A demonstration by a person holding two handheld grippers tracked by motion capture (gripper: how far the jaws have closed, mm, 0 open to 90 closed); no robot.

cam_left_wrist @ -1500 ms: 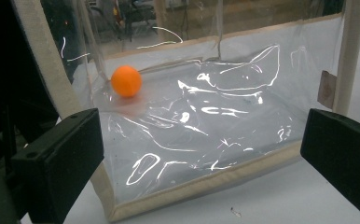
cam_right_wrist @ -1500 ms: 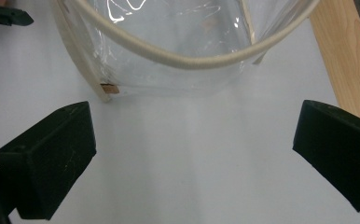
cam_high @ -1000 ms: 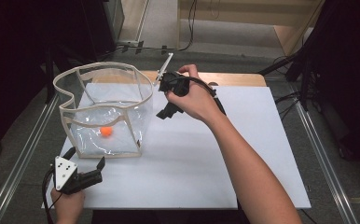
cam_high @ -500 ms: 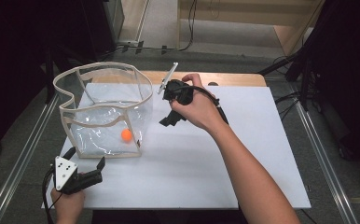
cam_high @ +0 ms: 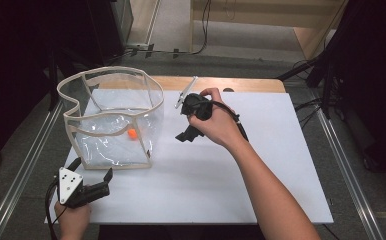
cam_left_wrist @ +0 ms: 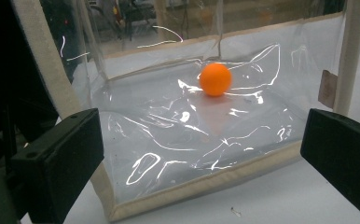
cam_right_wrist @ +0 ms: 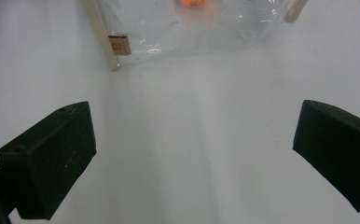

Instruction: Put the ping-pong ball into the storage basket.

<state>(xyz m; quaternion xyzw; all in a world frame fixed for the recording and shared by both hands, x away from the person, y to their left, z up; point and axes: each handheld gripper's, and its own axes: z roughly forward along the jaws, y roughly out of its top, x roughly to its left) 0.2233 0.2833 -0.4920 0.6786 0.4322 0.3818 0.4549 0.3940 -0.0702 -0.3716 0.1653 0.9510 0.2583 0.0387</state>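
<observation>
Resting inside the clear bag (cam_high: pixel 113 122), the orange ball (cam_high: pixel 131 133) is risking a roll away — both the left gripper (cam_high: pixel 92 181) and right gripper (cam_high: pixel 182 134) are gaping wide, empty, beside that floppy bag.

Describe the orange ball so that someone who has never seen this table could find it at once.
Look at the white table and find the clear plastic bag with a beige rim, standing open on its left part. The orange ball lies inside it on the bottom. It is small, round and the only brightly coloured thing there; everything around it is white, clear or black.
</observation>
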